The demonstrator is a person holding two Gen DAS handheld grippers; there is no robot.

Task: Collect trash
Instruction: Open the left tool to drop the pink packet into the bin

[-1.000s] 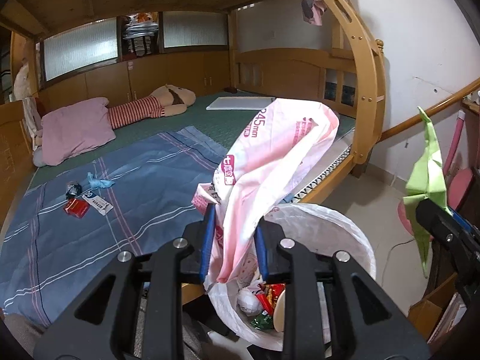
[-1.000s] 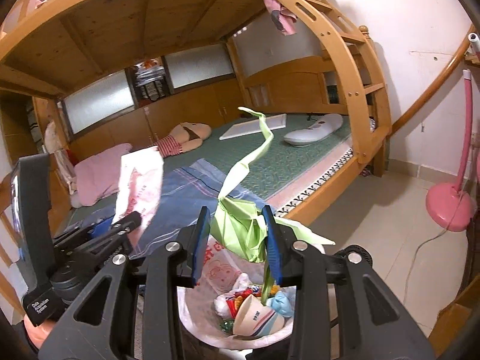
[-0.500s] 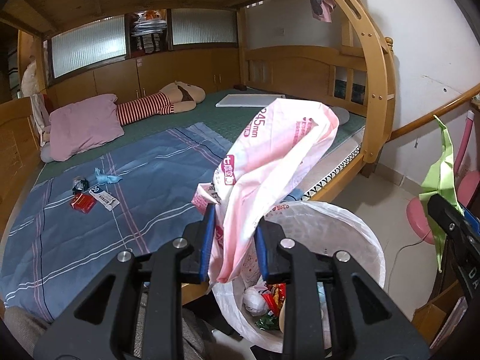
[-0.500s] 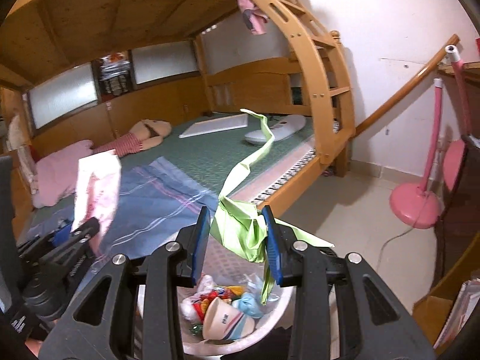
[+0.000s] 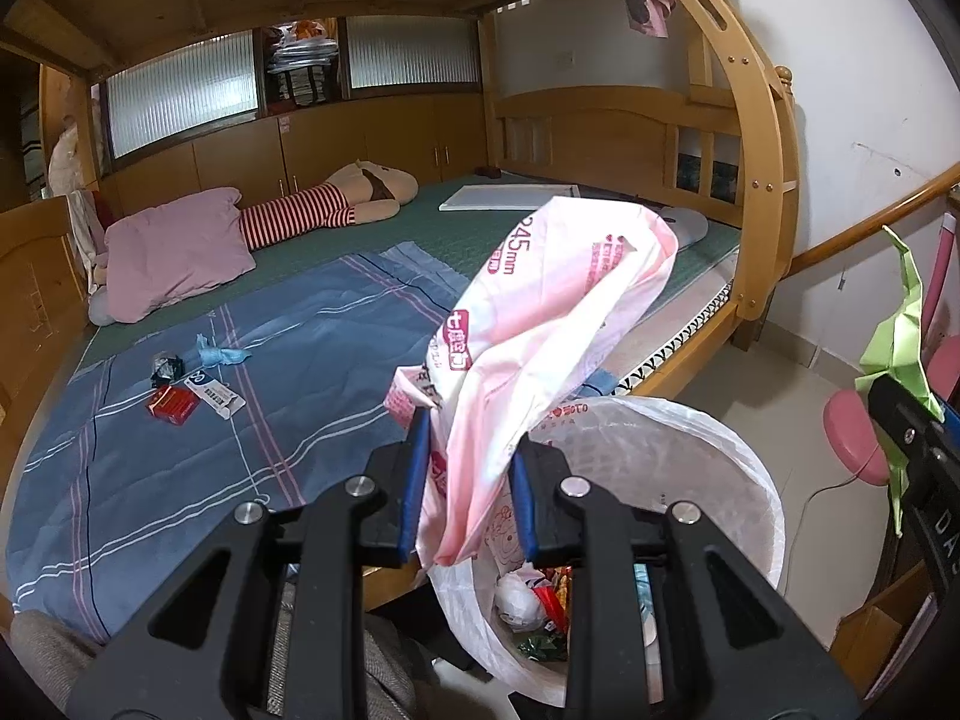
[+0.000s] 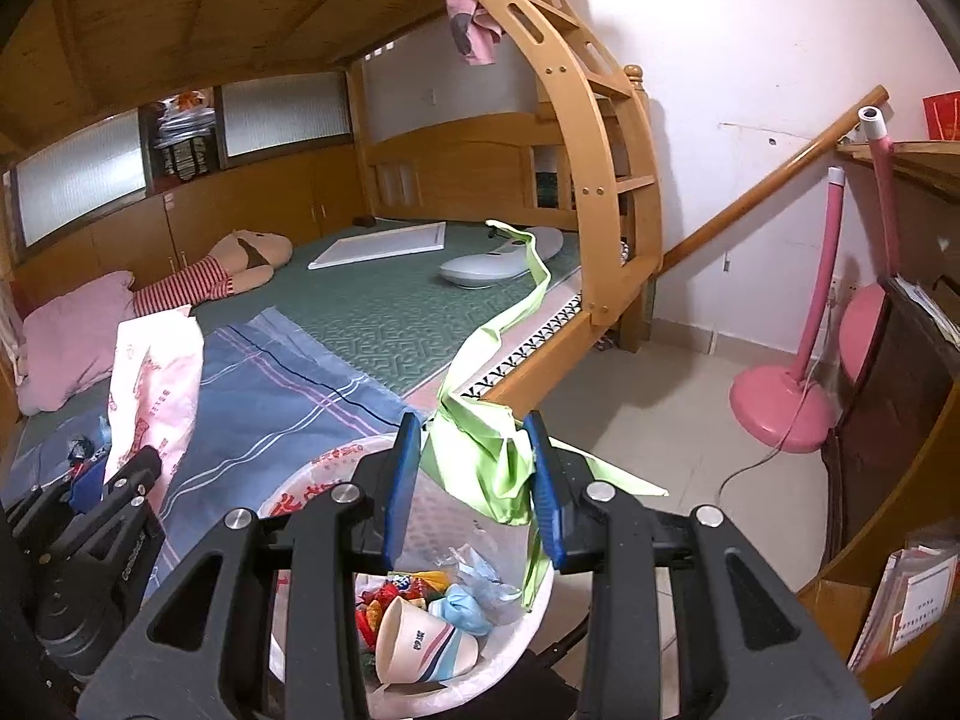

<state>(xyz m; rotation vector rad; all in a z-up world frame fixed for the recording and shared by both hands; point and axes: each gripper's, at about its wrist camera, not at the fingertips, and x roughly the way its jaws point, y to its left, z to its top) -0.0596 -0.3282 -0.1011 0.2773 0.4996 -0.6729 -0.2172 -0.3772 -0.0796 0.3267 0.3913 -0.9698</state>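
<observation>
My left gripper [image 5: 469, 483] is shut on a pink and white plastic bag [image 5: 540, 324], held over the white-lined trash bin [image 5: 708, 450]. My right gripper [image 6: 474, 477] is shut on a crumpled green wrapper [image 6: 492, 462] with a long tail, also above the bin [image 6: 528, 618], which holds a paper cup [image 6: 420, 642] and several wrappers. On the blue blanket [image 5: 180, 450] lie a red packet [image 5: 173, 405], a white packet [image 5: 215, 396], a blue scrap [image 5: 223, 355] and a dark crumpled wrapper [image 5: 166, 367].
The bed has a pink pillow [image 5: 174, 252], a striped doll [image 5: 336, 204], a white board [image 6: 384, 245] and a white oval device [image 6: 498, 258]. A curved wooden ladder [image 6: 600, 138] stands at the bed edge. A pink stand [image 6: 786, 402] and a shelf [image 6: 900, 360] stand at right.
Both grippers have swung slightly to the right while keeping their hold. The pink bag and the green wrapper stay above the bin.
</observation>
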